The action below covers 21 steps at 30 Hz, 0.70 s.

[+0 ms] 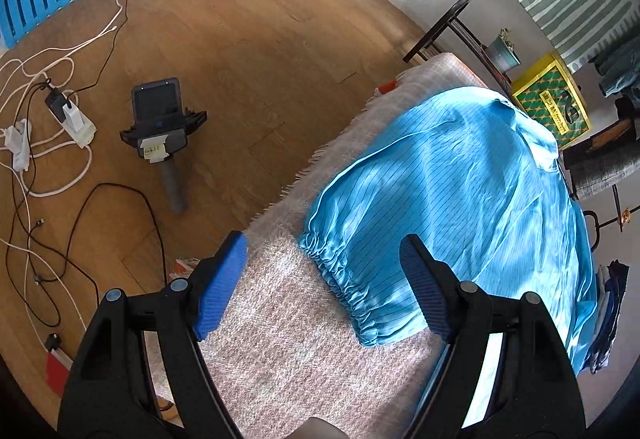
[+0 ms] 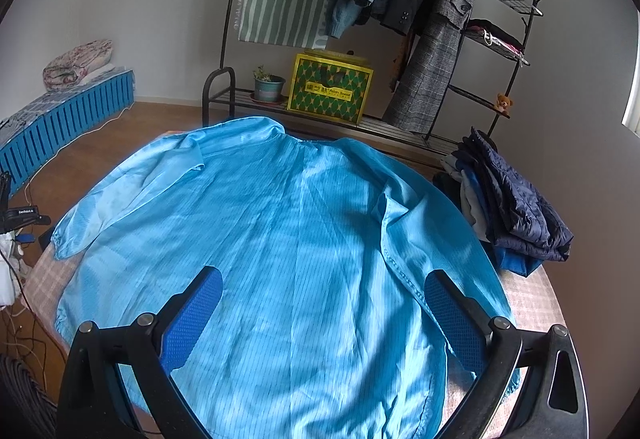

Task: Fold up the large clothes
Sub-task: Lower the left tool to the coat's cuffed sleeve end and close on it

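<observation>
A large light-blue pinstriped coat (image 2: 288, 239) lies spread flat on a table covered with a pinkish woven cloth (image 1: 288, 339). Its collar is at the far end, and its left sleeve ends in an elastic cuff (image 1: 344, 283). My left gripper (image 1: 324, 279) is open and empty, hovering just above that cuff at the table's left side. My right gripper (image 2: 324, 303) is open and empty above the coat's lower body, near the front placket seam (image 2: 396, 259). The coat also shows in the left wrist view (image 1: 460, 175).
A pile of dark folded clothes (image 2: 508, 207) sits on the table's right side. A clothes rack (image 2: 440, 19) with hanging coats, a yellow box (image 2: 330, 89) and a plant pot stands behind. Cables, a power strip (image 1: 76, 119) and a spare gripper (image 1: 160, 131) lie on the wooden floor to the left.
</observation>
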Available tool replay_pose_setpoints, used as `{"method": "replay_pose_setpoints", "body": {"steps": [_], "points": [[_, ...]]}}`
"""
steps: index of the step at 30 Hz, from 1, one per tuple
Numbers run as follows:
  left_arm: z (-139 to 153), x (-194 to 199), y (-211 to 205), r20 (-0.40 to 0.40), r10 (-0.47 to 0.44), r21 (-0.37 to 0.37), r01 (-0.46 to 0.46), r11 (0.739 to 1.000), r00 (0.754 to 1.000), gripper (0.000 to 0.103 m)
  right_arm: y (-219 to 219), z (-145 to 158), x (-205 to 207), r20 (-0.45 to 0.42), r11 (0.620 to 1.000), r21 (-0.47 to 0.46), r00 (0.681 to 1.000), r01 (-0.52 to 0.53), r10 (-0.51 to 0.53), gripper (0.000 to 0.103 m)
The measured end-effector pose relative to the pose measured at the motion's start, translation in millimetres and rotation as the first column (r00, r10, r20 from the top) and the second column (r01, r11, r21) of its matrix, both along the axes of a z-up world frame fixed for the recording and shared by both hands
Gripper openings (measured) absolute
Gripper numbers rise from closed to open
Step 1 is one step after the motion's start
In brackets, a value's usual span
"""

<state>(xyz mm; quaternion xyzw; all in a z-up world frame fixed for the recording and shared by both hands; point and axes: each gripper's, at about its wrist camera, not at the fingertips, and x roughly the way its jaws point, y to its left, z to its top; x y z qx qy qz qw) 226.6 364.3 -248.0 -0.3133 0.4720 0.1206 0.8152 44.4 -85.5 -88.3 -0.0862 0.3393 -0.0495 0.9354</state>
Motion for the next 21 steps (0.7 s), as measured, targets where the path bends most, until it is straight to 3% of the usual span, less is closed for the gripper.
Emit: {"method": "replay_pose_setpoints", "body": {"steps": [4,9,14,21], "points": [[-6.3,5.0,8.7,-0.011,0.027,-0.023,-0.027,0.999,1.0,0.081,1.1,-9.4,1.9,-0.022,1.0,0.001,1.0,-0.008,0.008,0.101],[-22.3,15.8,14.7,-0.02,0.053,-0.105,-0.054,0.993,0.998,0.081,1.8,-18.3,5.8,-0.042,1.0,-0.001,0.999,-0.011,0.011,0.101],[-35.3,25.9,7.7,-0.027,0.038,-0.163,-0.042,0.986,0.999,0.057,1.0,-25.8,9.8,-0.059,1.0,-0.007,0.998,-0.008,0.008,0.101],[-34.8,31.7,3.2,-0.01,0.024,-0.177,-0.025,0.984,1.0,0.055,-3.5,-31.9,13.1,-0.073,1.0,-0.008,0.997,0.0,0.0,0.101]]}}
